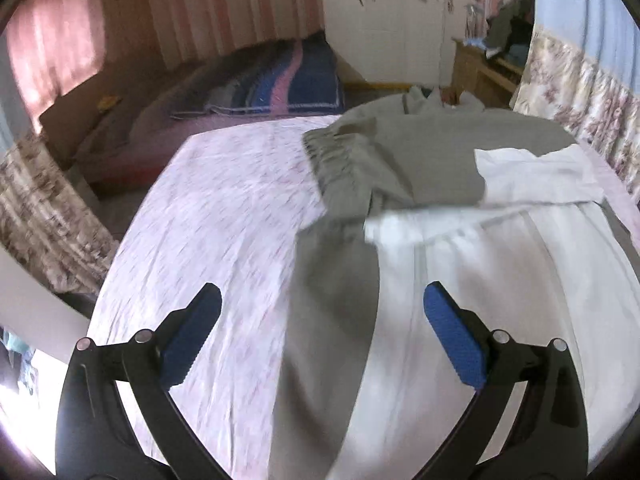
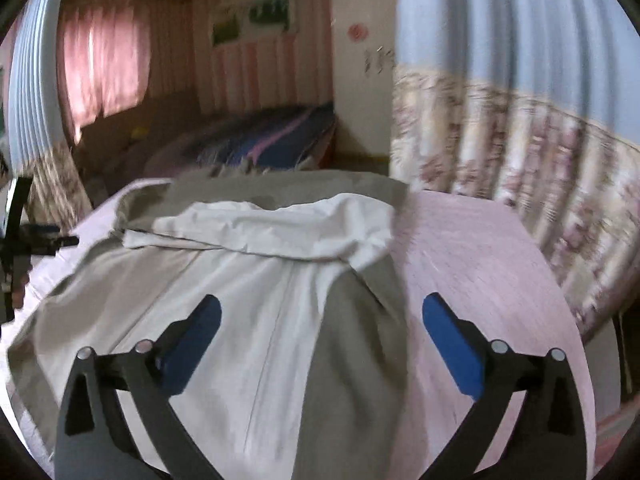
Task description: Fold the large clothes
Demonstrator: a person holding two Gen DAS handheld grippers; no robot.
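A large grey and white garment [image 1: 400, 168] lies spread on a pale pink sheet [image 1: 208, 216], with a gathered grey cuff or hem [image 1: 332, 148] folded toward the middle. My left gripper [image 1: 322, 304] hangs above its near edge, jaws wide apart, blue pads [image 1: 452, 340] bare. In the right wrist view the same garment [image 2: 256, 272] shows a white panel folded across its far part. My right gripper [image 2: 322, 306] stands open over the white and grey cloth, nothing between its pads [image 2: 448, 344]. The left gripper's black frame [image 2: 24, 240] shows at that view's left edge.
Floral and blue curtains [image 2: 500, 152] hang close along the right side of the sheet. A second bed with a striped blue and pink blanket [image 1: 280, 80] lies beyond. A wooden shelf with clutter [image 1: 488, 64] stands at the back right. The bare pink sheet [image 2: 480, 272] stretches right of the garment.
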